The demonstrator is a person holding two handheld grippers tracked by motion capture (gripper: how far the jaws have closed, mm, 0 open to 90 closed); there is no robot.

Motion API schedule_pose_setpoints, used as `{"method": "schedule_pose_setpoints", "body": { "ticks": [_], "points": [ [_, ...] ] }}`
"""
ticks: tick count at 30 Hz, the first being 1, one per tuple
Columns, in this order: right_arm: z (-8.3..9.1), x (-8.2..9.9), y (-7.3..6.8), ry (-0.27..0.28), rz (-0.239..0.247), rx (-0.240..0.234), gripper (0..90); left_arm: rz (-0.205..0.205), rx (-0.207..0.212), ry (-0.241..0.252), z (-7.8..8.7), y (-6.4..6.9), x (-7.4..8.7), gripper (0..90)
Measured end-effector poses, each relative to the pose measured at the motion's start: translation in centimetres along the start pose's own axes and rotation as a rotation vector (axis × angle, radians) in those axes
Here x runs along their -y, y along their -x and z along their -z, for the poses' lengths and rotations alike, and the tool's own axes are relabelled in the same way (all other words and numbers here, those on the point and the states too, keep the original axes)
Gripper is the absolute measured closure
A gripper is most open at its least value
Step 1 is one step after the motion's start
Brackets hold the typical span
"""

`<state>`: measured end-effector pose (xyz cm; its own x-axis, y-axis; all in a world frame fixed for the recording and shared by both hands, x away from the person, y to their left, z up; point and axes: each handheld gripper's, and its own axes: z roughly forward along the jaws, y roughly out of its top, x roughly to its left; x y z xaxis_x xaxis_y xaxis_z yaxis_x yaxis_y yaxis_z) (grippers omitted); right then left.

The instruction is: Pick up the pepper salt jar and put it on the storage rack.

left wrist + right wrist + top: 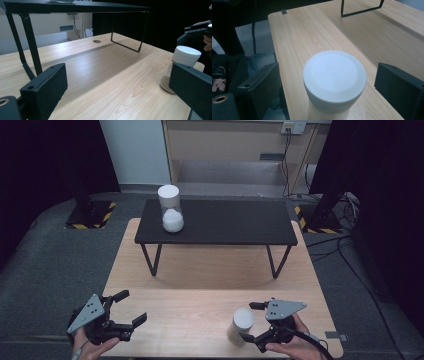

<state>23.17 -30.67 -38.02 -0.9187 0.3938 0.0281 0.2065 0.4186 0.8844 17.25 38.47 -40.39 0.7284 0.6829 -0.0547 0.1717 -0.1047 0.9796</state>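
Note:
A jar with a white lid (243, 320) stands upright near the front right of the wooden table (200, 270). My right gripper (248, 321) is open around this jar (334, 75), with a jaw on each side and a gap showing between each pad and the lid. My left gripper (132, 306) is open at the front left with nothing between its jaws. From the left gripper view the same jar (186, 56) stands at the right. A second white-lidded jar (170, 209), partly filled with white stuff, stands on the left end of a black shelf (225, 222).
The black shelf stands on thin wire legs (151, 259) across the far half of the table. A round hole (97, 41) is in the tabletop beneath it. Stands with striped bases (90, 215) flank the table on grey carpet, and cables (350, 255) trail at the right.

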Motion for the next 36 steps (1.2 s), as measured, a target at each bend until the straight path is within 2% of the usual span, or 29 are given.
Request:
{"method": "schedule_pose_setpoints", "body": {
  "ticks": [12, 14, 19, 26, 36],
  "points": [
    [-1.8, 0.7, 0.1, -0.012, -0.007, 0.016, 14.5, -0.006, 0.002, -0.006, -0.1, 0.0, -0.1, 0.9],
    [-1.9, 0.8, 0.0, -0.012, -0.004, 0.019, 17.5, -0.008, 0.001, -0.008, -0.1, 0.1, -0.1, 0.9],
    [-2.1, 1.2, -0.3, -0.002, 0.034, 0.033, 33.1, -0.009, 0.000, -0.008, -0.1, 0.1, -0.1, 0.9],
    [-2.1, 1.3, -0.4, 0.003, 0.039, 0.038, 33.5, -0.008, 0.001, -0.010, -0.1, 0.1, -0.1, 0.9],
    [-2.1, 0.6, 0.1, -0.018, 0.055, 0.015, 33.7, -0.009, 0.004, -0.011, -0.2, 0.0, -0.1, 1.0]
  ]
}}
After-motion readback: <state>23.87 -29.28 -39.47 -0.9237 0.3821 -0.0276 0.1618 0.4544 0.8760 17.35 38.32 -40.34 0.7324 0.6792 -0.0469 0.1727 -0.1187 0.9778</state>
